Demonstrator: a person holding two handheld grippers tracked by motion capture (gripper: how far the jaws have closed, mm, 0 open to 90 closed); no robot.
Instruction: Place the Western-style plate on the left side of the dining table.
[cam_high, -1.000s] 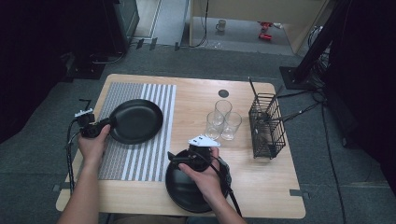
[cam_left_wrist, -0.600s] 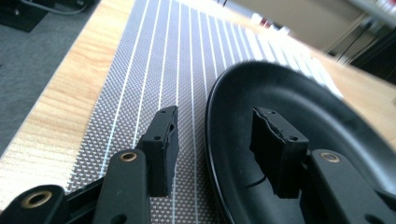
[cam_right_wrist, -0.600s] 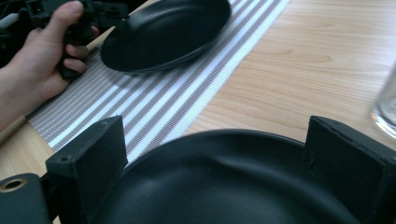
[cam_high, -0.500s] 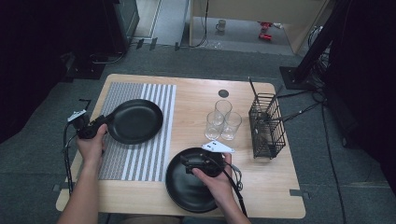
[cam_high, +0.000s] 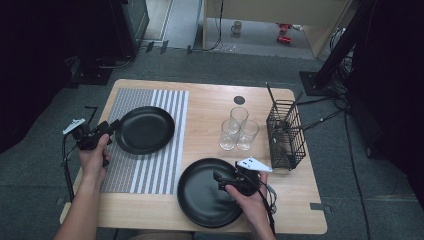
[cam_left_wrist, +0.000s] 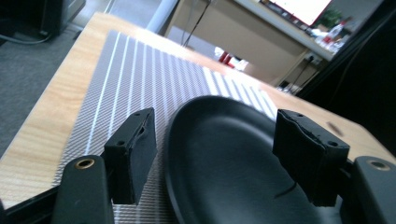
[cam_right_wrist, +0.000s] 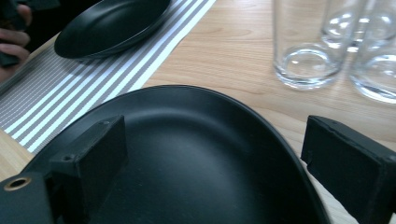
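A black plate (cam_high: 145, 129) lies on the striped mat (cam_high: 145, 170). My left gripper (cam_high: 111, 127) is at its left rim, open; in the left gripper view (cam_left_wrist: 219, 154) the rim of that plate (cam_left_wrist: 233, 163) lies between the jaws with a gap on each side. A second black plate (cam_high: 207, 195) rests on the bare wood near the front edge. My right gripper (cam_high: 220, 178) hovers open over its right half, and in the right gripper view (cam_right_wrist: 215, 163) the jaws stand wide apart above this plate (cam_right_wrist: 196, 154).
Three clear glasses (cam_high: 239, 129) stand together behind the front plate, close ahead in the right gripper view (cam_right_wrist: 299, 42). A black wire basket (cam_high: 285, 134) sits at the right. A small dark disc (cam_high: 239, 100) lies near the table's far edge.
My right gripper has slid rightward across the front plate, from over its middle toward its right side. My left hand has drawn back slightly to the left; both plates stay put.
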